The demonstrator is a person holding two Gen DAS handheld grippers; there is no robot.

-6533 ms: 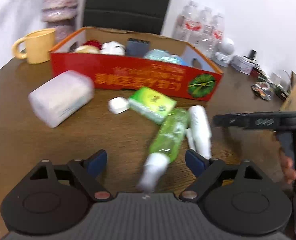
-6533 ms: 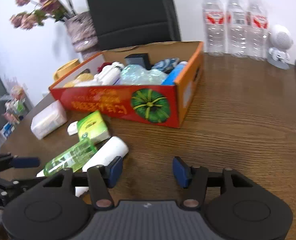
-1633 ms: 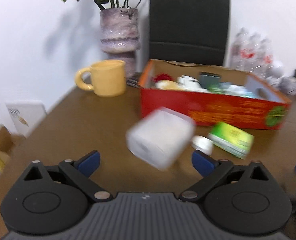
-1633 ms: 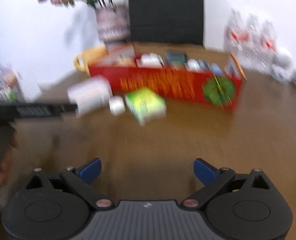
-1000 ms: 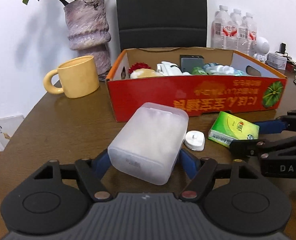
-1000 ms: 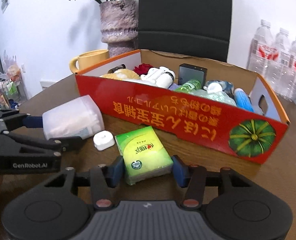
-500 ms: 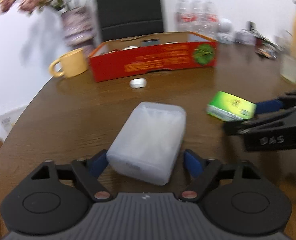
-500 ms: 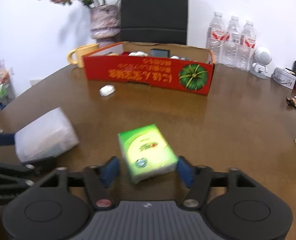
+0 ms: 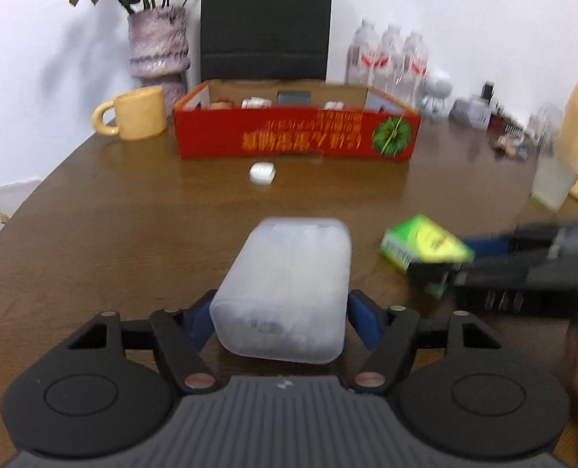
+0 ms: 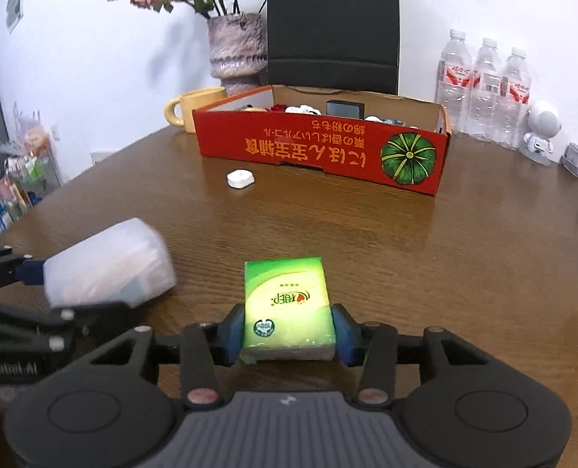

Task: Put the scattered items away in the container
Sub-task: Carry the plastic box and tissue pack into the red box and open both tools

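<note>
Both grippers have pulled back from the red box (image 10: 320,148) since a second ago, each bringing an item with it, so the box now sits well away across the wooden table (image 10: 445,257).

The left gripper (image 9: 281,314) has just been closing its jaws; its blue pads now press the sides of a frosted plastic tub (image 9: 289,284), which it carries above the table. The right gripper (image 10: 289,333) has likewise just been closing and grips a green tissue pack (image 10: 287,304) between its pads. The pack bears a small round seal reading "100"; the rest of its print is too small to read.

A small white case (image 10: 241,178) lies alone on the table just in front of the box. The box's front wall carries upside-down orange Asian lettering and a green pumpkin picture, and several items already lie inside.

Behind it stand a yellow mug (image 9: 135,114), a vase (image 10: 238,46) of dried flowers and three water bottles (image 10: 484,89) with red labels.
</note>
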